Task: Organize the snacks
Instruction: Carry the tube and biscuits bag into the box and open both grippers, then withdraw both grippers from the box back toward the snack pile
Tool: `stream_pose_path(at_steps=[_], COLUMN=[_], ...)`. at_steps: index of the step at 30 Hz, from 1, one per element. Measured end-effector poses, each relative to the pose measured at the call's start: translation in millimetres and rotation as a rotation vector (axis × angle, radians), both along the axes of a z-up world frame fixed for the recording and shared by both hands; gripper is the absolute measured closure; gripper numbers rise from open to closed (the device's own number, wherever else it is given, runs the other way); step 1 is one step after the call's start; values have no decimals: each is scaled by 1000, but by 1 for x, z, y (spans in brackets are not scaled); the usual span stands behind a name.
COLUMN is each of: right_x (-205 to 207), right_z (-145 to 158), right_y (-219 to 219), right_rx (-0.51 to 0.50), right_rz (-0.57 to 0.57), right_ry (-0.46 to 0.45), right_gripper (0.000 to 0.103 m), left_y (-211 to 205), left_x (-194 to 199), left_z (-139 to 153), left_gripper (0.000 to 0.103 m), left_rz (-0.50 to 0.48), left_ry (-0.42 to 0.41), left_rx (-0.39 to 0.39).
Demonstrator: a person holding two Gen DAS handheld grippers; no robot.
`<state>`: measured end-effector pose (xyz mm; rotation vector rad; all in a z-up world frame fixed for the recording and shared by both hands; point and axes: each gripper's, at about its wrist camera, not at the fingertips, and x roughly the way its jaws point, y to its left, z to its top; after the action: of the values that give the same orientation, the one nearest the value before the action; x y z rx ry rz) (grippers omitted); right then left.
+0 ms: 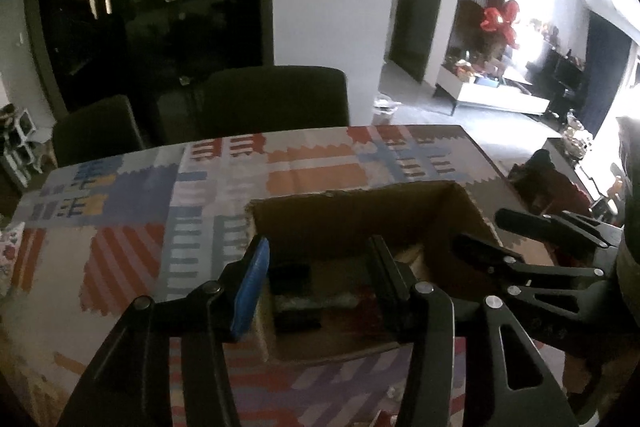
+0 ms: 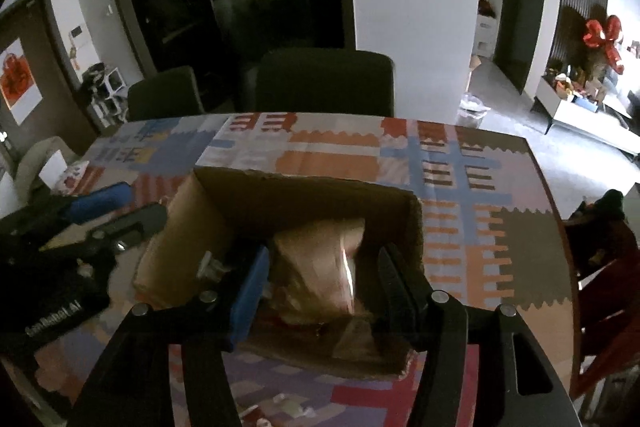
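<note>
I'm looking down both grippers at an open cardboard box sitting on the patterned tablecloth, and both tools hang over its near rim. On my right gripper, the jaws stand partly open, blue pad on one side and black finger on the other, and a crinkly pale snack packet lies in the box right in the gap between them; I can't see either pad pressing on it, so I read it as loose, not gripped. The packet is blurred, with a bright glare streak down it, and I can't make out any print. Over on my left gripper, the jaws are also partly open, straddling the left half of the box; between them, down on the box floor, sit dark snack packets, below the fingertips and not pinched. No label readable there either, too dim. The right view catches the left tool's body at the left edge, and white lettering runs along its black casing; it's smeared, and I can't read it with confidence. Two dark chairs stand at the far side of the table.
</note>
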<state>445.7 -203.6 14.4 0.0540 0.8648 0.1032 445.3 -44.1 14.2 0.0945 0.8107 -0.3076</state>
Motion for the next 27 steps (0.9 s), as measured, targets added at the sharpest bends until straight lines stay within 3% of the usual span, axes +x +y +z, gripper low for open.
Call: stream_pose_path(at_steps=[3, 16, 27], right_x=[-6, -59, -102], right_z=[4, 27, 18], right_y=[0, 15, 26], right_rx=[23, 51, 45], right_rz=[6, 63, 112], right_ry=[-4, -63, -67], right_gripper=[45, 45, 45], left_y=[4, 17, 22], left_x=[-10, -64, -111], left_z=[4, 23, 22], left_gripper=[49, 47, 47], left_rz=[7, 13, -3], left_ry=[-5, -42, -57], left_rx=[-13, -47, -58])
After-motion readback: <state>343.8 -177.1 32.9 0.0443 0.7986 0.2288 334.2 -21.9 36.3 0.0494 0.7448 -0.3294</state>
